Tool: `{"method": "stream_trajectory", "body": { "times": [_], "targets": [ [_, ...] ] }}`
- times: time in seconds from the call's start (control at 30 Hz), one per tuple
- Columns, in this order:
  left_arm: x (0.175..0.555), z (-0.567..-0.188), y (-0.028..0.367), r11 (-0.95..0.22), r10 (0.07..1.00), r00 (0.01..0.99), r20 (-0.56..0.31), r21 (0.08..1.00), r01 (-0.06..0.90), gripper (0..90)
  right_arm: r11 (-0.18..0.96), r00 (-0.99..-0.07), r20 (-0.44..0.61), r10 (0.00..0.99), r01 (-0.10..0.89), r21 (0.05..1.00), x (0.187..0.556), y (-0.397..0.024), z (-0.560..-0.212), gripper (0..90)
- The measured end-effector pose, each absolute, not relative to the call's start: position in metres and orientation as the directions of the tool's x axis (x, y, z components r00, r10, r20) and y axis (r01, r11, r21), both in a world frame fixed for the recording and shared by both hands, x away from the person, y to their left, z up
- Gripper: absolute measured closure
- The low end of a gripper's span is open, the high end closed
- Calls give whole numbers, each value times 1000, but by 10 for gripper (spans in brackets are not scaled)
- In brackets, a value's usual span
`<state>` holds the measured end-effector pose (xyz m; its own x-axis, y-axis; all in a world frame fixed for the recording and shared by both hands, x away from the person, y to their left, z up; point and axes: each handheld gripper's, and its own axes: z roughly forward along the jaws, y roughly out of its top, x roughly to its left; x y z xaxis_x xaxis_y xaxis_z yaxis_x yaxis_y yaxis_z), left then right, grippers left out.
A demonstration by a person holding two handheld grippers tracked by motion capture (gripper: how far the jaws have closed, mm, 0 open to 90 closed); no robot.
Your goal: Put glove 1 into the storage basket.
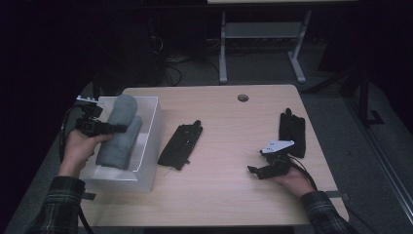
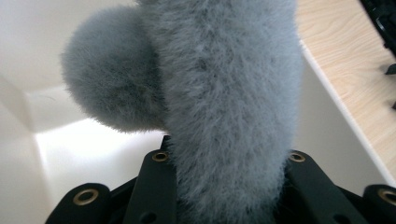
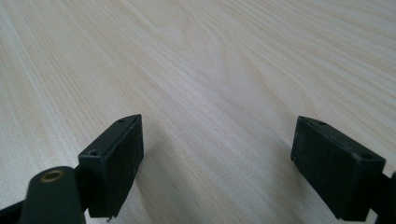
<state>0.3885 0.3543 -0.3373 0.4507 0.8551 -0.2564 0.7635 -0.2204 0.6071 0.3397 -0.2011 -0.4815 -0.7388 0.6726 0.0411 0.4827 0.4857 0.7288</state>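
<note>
Nearest me, the right gripper [image 1: 253, 170] rests on the pale wooden table [image 1: 229, 195], jaws wide and empty. Farther left, the left gripper [image 1: 116, 128] clamps a fluffy grey fleece glove [image 1: 119, 134] mid-length, its long axis running lengthwise inside the white plastic bin [image 1: 151, 146].

high view: overhead, facing forward | gripper views: close (sharing table [image 1: 229, 146])

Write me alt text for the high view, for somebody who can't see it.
The person's left gripper clamps a fluffy grey slipper over a white bin at the left end of a light wood table. The right gripper rests open on the table, with one black glove mid-table and another near it.
</note>
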Motion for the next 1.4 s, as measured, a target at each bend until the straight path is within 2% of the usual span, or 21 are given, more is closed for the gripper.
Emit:
{"method": "stream_trajectory", "body": {
  "times": [0.2, 0.43, 0.53, 0.67, 0.77, 0.9, 1.17, 1.4],
  "targets": [
    [398, -377, 349, -228, 865, 427, -261, 555, 800, 688, 486, -739, 41, 673, 483, 729, 340, -201, -482, 169],
    [409, -407, 348, -249, 877, 410, -248, 496, 832, 652, 486, -739, 42, 672, 483, 729, 340, -201, -481, 169],
    [412, -416, 347, -268, 880, 411, -237, 467, 843, 606, 486, -739, 41, 673, 482, 729, 340, -201, -482, 170],
    [412, -422, 347, -253, 888, 397, -232, 474, 844, 498, 488, -740, 38, 672, 481, 729, 340, -201, -482, 170],
    [412, -418, 348, -258, 893, 398, -208, 487, 834, 379, 485, -738, 41, 673, 483, 729, 340, -201, -482, 169],
    [411, -403, 350, -239, 904, 384, -187, 524, 817, 287, 486, -738, 41, 673, 483, 729, 340, -201, -482, 170],
    [409, -359, 350, -227, 900, 401, -168, 605, 763, 218, 486, -738, 40, 673, 483, 729, 340, -201, -482, 169],
    [400, -332, 330, -241, 868, 466, -170, 677, 696, 216, 486, -738, 40, 673, 483, 729, 340, -201, -482, 169]
  ]
}}
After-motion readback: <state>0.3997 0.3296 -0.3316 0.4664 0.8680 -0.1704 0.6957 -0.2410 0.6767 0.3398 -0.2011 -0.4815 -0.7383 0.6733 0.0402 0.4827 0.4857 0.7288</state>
